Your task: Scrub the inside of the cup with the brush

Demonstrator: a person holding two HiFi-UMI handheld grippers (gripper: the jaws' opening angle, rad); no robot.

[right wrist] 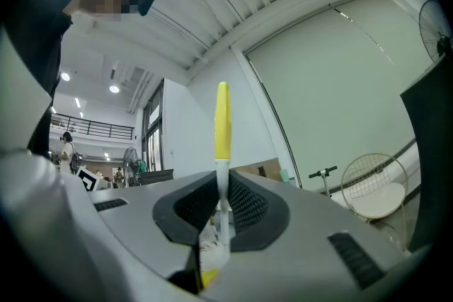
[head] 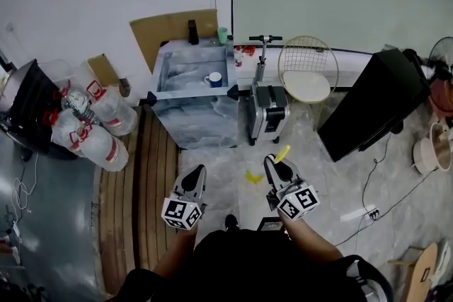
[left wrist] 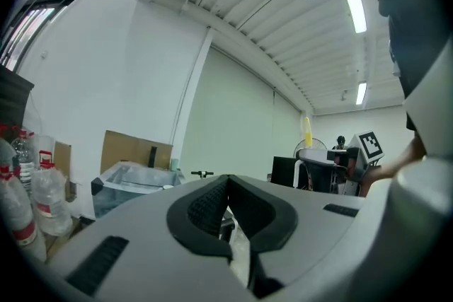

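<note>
Jaws of my right gripper (right wrist: 221, 187) pinch the yellow brush (right wrist: 222, 120), which sticks up between them; my left gripper (left wrist: 228, 187) is closed on nothing. Both hang well short of the sink (head: 161, 64), and the blue cup (head: 214, 79) sits inside that sink

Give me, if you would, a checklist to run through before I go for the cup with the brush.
1. Grip on the brush: ok; the right gripper is shut on its white shank, with the yellow end sticking out past the jaws.
2. Readiness of the left gripper to take the cup: not ok; jaws together, nothing between them.
3. Cup located: ok; it looks upright on the table.
4. Cup within reach: not ok; the table stands well ahead of both grippers.
5. Cup's inside: cannot tell; too small in the head view.
</note>
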